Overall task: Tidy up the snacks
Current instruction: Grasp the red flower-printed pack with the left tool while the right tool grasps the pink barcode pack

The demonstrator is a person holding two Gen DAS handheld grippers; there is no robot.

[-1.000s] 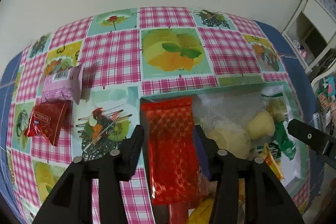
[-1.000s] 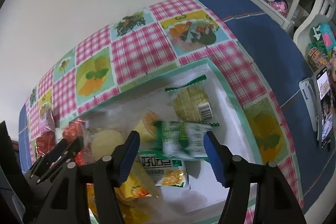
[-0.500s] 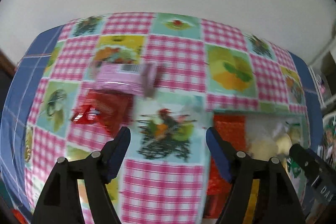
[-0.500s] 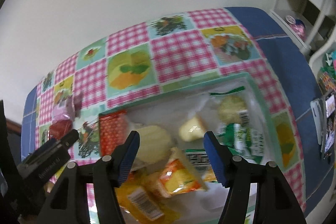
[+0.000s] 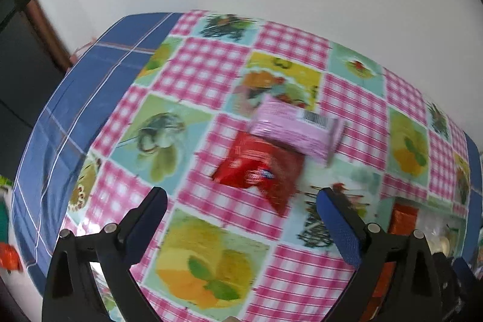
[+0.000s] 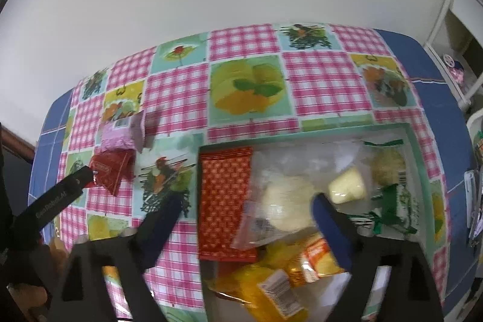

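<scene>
Red packet [image 5: 259, 171] on table [image 5: 193, 68], centre frame, just above left claw [image 5: 241, 219]; long axis slanting lower right; pink packet [image 5: 297, 129] overlapping. Left claw nearer, jaws just spread wide, empty. Right claw [image 6: 244, 219] likewise, over tray [image 6: 419, 153].

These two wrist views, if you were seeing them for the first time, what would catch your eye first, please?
The loud pink-checked tablecloth with fruit panels covers the table. On its right side sits a green-rimmed shallow box crowded with snacks, a long red patterned packet lying along its left wall. Out on the cloth to the left, a pink wrapped snack pack overlaps a shiny red foil packet.
</scene>
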